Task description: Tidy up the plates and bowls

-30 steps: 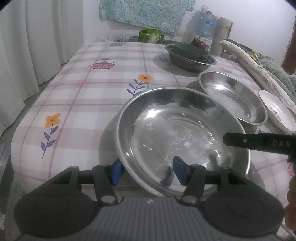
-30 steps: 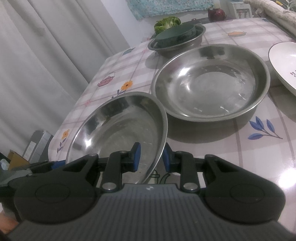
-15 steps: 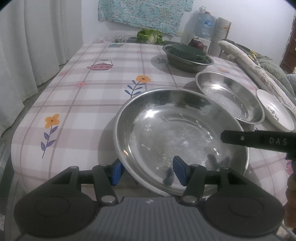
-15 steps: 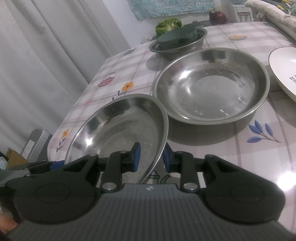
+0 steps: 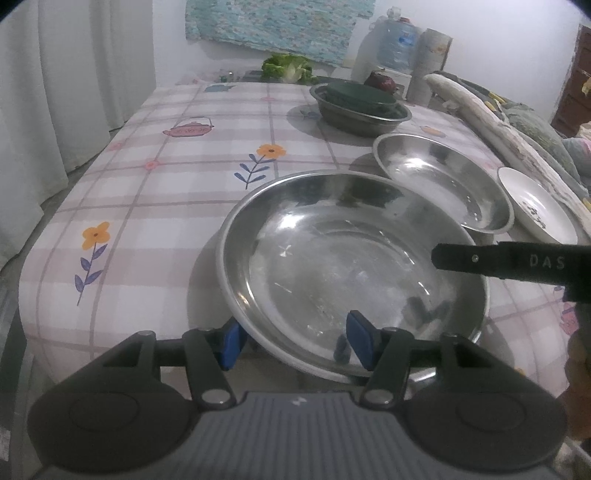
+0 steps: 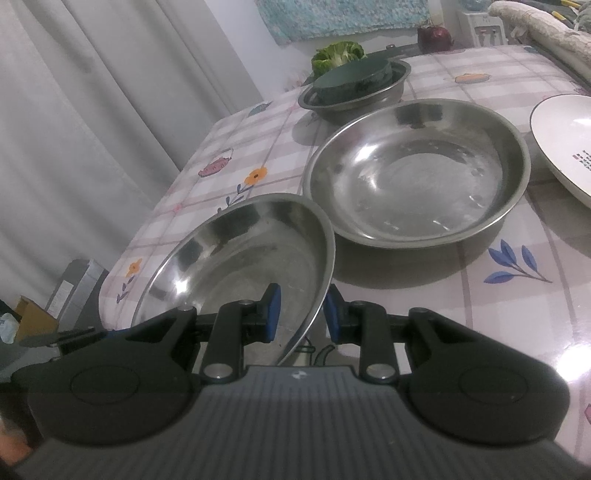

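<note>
A large steel plate [image 5: 351, 258] is held above the table's near edge, tilted. My left gripper [image 5: 291, 341] straddles its near rim with a wide gap between the pads. My right gripper [image 6: 301, 314] is shut on the plate's [image 6: 240, 266] right rim; it shows as a black bar in the left wrist view [image 5: 509, 260]. A second steel bowl [image 5: 443, 181] [image 6: 417, 177] sits just beyond on the table. A white plate [image 5: 535, 206] [image 6: 565, 144] lies to its right. A steel bowl holding a dark green bowl [image 5: 360, 105] [image 6: 354, 86] stands at the back.
The table [image 5: 166, 177] has a checked floral cloth. A cabbage [image 5: 288, 68] and a red onion [image 6: 435, 36] lie at the far end. White curtains [image 5: 55, 92] hang on the left. Rolled bedding [image 5: 498, 122] runs along the right edge. Boxes [image 6: 55, 299] stand on the floor.
The plate and both grippers have risen a little and drawn slightly back from the table. The grips look the same.
</note>
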Available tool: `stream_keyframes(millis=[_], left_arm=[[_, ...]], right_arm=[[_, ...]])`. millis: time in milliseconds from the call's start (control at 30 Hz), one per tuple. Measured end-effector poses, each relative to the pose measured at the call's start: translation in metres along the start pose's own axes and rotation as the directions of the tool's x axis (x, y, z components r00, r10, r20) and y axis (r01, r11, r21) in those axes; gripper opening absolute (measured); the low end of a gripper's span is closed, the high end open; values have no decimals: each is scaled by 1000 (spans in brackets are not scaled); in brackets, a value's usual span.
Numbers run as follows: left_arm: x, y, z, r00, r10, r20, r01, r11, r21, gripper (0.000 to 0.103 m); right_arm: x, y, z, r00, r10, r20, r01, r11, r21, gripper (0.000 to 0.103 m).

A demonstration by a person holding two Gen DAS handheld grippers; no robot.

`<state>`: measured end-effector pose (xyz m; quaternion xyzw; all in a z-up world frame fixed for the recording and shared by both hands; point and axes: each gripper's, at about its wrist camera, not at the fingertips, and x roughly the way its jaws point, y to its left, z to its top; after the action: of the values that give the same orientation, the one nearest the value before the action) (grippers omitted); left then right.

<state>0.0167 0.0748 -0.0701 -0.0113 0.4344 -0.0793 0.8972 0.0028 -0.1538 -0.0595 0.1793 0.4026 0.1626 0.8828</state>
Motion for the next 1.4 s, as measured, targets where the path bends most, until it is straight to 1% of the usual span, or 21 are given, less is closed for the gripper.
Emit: stream_keyframes(millis=[167,333,367,500,567,600,767,867,933,1000,1067,1167,1267,1400], left_arm=[[2,5,3,1000,25,3,-25,999,-20,59],[8,11,16,996,86,38,-86,996,-6,58],[9,12,19,995,92,43,-92,996,-5,57],[14,16,28,992,114,55,-113,994,-14,41],[15,17,30,990,128,53,-127,992,-14,35],[14,18,29,990,130,51,-129,992,-15,34],[5,21,24,993,113,29,-113,993,-23,34],[5,22,21,995,97,10,-97,995,-30,38],[7,18,20,994,107,10,-107,994,-15,38],[10,14,19,993,121,7,-121,993,4,42],[12,12,19,992,128,3,-128,992,7,43],[18,10,19,990,141,-10,-141,990,7,44],[18,7,19,987,158,-5,-158,987,9,43],[15,5,18,987,160,3,-160,987,8,43]], right_arm=[[-1,-3,1,1000,12,1,-12,1000,0,25],[5,-5,6,1000,5,12,-4,1000,-8,25],[6,-5,7,1000,2,18,-2,1000,-10,25],[10,-6,13,999,-11,35,12,1000,-17,21],[11,-6,14,999,-19,34,20,1000,-24,19],[10,-5,13,999,-21,33,22,999,-25,19],[2,-3,10,1000,-2,19,2,1000,-25,19],[0,-3,8,1000,5,13,-5,1000,-20,20],[3,-5,6,1000,-1,7,1,1000,-11,20],[6,-6,6,1000,0,6,0,1000,-7,20],[9,-5,6,1000,0,11,0,1000,-12,20],[14,-4,5,1000,-3,11,3,1000,-18,20],[16,-1,4,1000,-18,12,18,999,-35,20],[15,2,4,999,-29,19,30,998,-55,20]])
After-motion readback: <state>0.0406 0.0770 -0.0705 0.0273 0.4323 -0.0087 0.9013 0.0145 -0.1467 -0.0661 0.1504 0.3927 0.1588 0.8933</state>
